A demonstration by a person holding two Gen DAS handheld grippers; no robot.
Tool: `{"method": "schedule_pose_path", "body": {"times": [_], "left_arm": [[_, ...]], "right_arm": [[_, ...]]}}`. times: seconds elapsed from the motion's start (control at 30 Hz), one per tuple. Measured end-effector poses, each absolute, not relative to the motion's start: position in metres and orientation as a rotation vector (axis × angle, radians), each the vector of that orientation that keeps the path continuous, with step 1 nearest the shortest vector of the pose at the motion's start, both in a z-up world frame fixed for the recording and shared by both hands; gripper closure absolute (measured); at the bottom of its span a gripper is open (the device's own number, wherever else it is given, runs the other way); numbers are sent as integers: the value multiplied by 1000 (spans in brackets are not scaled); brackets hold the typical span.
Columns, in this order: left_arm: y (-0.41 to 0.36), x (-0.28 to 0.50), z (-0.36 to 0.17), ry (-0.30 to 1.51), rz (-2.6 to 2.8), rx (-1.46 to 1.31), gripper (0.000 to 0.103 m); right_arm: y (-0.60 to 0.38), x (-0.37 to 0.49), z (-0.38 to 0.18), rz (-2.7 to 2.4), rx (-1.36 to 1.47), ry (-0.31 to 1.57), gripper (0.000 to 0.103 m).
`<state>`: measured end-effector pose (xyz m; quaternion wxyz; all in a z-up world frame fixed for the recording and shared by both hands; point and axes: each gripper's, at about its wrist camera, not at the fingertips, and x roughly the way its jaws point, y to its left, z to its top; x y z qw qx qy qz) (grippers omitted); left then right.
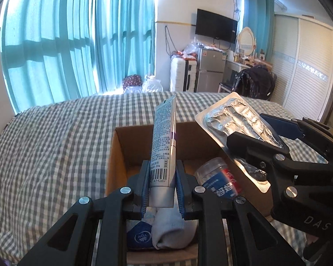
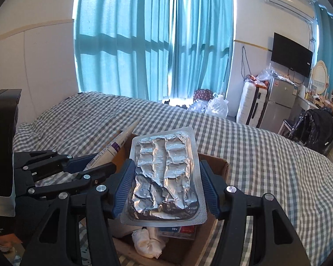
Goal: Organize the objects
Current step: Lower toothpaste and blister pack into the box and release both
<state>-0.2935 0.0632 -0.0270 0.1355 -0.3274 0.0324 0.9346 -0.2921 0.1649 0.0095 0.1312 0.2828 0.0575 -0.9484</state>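
My left gripper [image 1: 162,184] is shut on a white tube [image 1: 163,146] with printed text and a barcode, held upright over an open cardboard box [image 1: 119,155] on the bed. My right gripper [image 2: 164,186] is shut on a silver foil blister pack [image 2: 164,175], held above the same box [image 2: 219,166]. In the left wrist view the blister pack [image 1: 237,119] and the right gripper [image 1: 266,155] are at the right. In the right wrist view the tube [image 2: 119,144] and the left gripper [image 2: 93,166] are at the left. The box holds a clear bottle with a blue label [image 1: 217,177], a rolled grey sock [image 1: 173,228] and a white cloth [image 2: 146,241].
The box sits on a bed with a grey-and-white checked cover [image 1: 55,146]. Teal curtains [image 1: 77,40] hang behind it. A suitcase [image 1: 179,75], small fridge [image 1: 211,71], wall TV [image 1: 215,25] and a chair with a dark jacket [image 1: 253,82] stand beyond the bed.
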Motion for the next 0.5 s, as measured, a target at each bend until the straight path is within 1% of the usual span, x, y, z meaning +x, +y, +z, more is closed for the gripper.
{"method": "schedule_pose_path", "body": {"times": [0.3,0.37,0.4,0.43,0.47,0.5], "left_arm": [[63,-301,-59,51,2642,-1065,82],[63,-298,-60,57,2642,-1074,81],[62,-296,-58,63,2648,-1073,80],[64,-294,-55,65,2654,-1069,77],[63,-292,-51,62,2656,-1061,74],[62,-289,-47,58,2659,-1050,59]], "right_arm": [[183,-301,-16,-2756,902,93,44],[186,-299,-14,-2765,898,83,38],[187,-296,-11,-2782,882,82,27],[188,-293,-8,-2796,860,79,20],[189,-288,-4,-2808,836,70,19],[190,-284,1,-2818,817,59,19]]}}
